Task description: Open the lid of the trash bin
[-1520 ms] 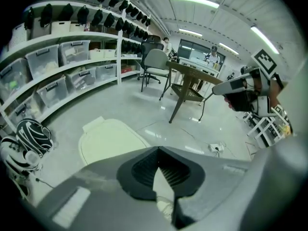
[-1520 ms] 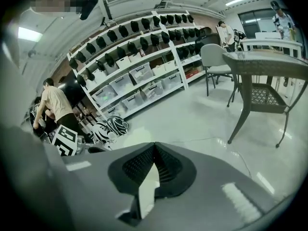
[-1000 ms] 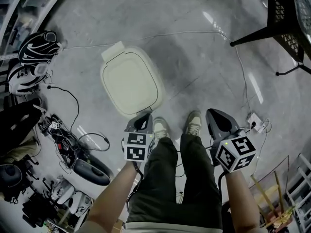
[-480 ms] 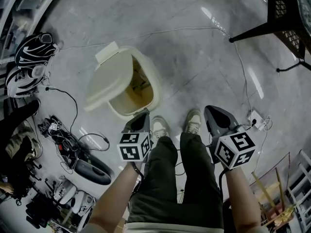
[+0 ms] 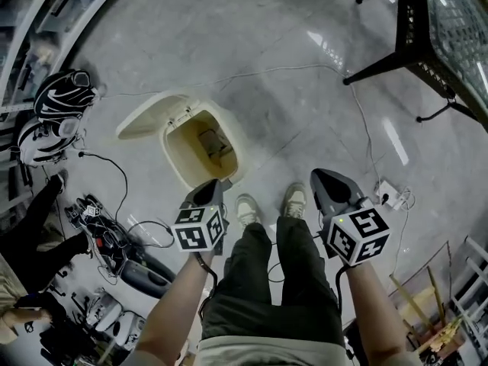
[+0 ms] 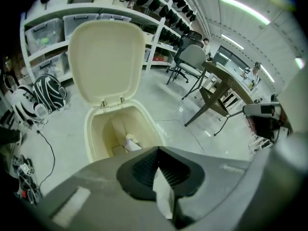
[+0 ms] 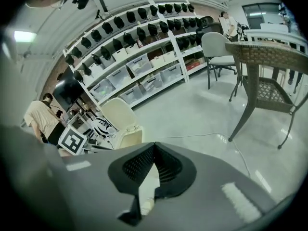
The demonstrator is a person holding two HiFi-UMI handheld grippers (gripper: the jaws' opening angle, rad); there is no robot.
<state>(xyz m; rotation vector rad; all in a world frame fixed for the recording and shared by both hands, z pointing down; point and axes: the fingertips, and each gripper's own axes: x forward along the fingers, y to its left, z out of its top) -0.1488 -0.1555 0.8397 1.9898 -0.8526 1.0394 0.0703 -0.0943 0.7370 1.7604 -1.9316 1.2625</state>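
Note:
The cream trash bin [image 5: 177, 168] stands on the grey floor with its lid [image 5: 145, 117] swung up and back on its hinge. Some paper rubbish [image 5: 213, 145] lies at the bottom. My left gripper [image 5: 216, 185] hangs at the bin's near rim, jaws shut on nothing. In the left gripper view the upright lid [image 6: 107, 57] and the open bin [image 6: 91, 134] lie just beyond the left gripper [image 6: 159, 170]. My right gripper [image 5: 320, 180] is shut over the bare floor, to the right of the person's shoes [image 5: 248, 208]. In the right gripper view the bin [image 7: 130, 137] is far to the left of the right gripper [image 7: 153, 165].
Black-and-white helmets [image 5: 53, 113] and a heap of cables and gear [image 5: 114, 242] lie left of the bin. A dark wicker table [image 5: 435, 29] stands at the upper right. A power strip [image 5: 389, 193] and its cord lie on the floor right of my right gripper.
The bin's lid has gone from flat and closed to fully upright. My left gripper has drifted slightly left and down; the right one has barely moved.

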